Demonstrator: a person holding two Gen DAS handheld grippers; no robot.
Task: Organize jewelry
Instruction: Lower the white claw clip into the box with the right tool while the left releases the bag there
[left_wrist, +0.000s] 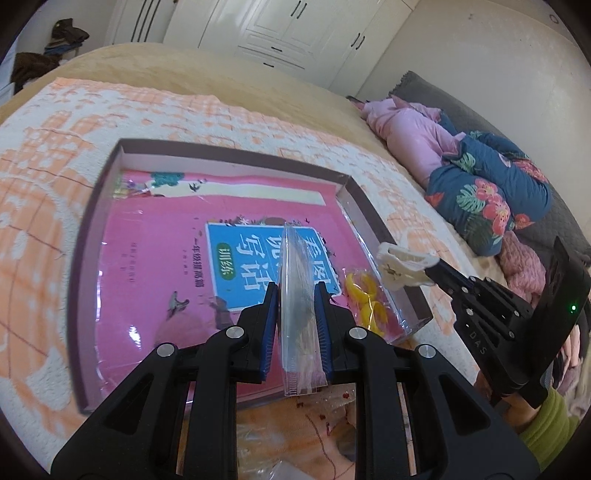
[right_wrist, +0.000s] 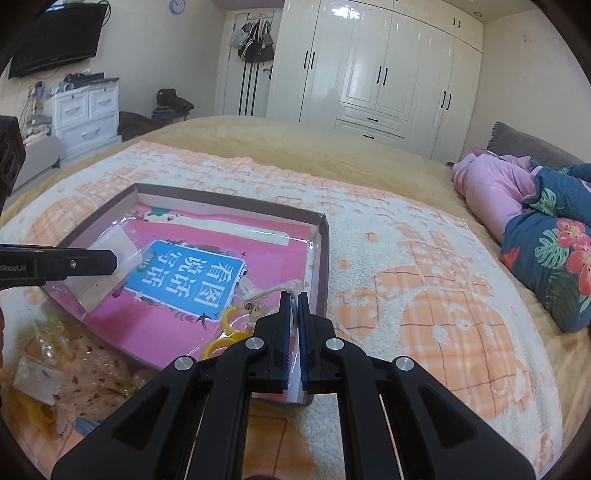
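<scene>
The left gripper (left_wrist: 295, 325) is clenched on a clear bag (left_wrist: 295, 295), held edge-on and upright between its blue pads (left_wrist: 271, 328); something dark shows inside the bag, too blurred to name. In the right wrist view the same bag (right_wrist: 107, 273) hangs flat from the left gripper (right_wrist: 110, 262) over the near left corner of the box (right_wrist: 325, 236).

The right gripper (right_wrist: 294, 325) is nearly closed, grasping a white clip (right_wrist: 273, 291) by its tail, with the thin white part pinched between the pads (right_wrist: 303, 332). From the left wrist view the right gripper (left_wrist: 430, 271) holds this clip (left_wrist: 400, 267) over the right wall of the box (left_wrist: 373, 214).

The box is shallow and brown-edged and lies on an orange-and-white blanket (right_wrist: 424, 295) spread over the bed (right_wrist: 258, 133). Inside it lies a pink book (left_wrist: 155, 266) with a blue label, under clear film. Yellow rings (left_wrist: 364, 299) rest in the box by its right wall, just below the clip; in the right wrist view they (right_wrist: 229, 332) sit just left of the right gripper.

Outside the box, at its near left corner, a heap of bags (right_wrist: 55, 362) lies on the blanket, with pearly beads and a yellow piece among them.

Folded quilts (right_wrist: 546, 243), pink and blue floral, lie at the right side of the bed, and a white wardrobe (right_wrist: 388, 66) stands behind
</scene>
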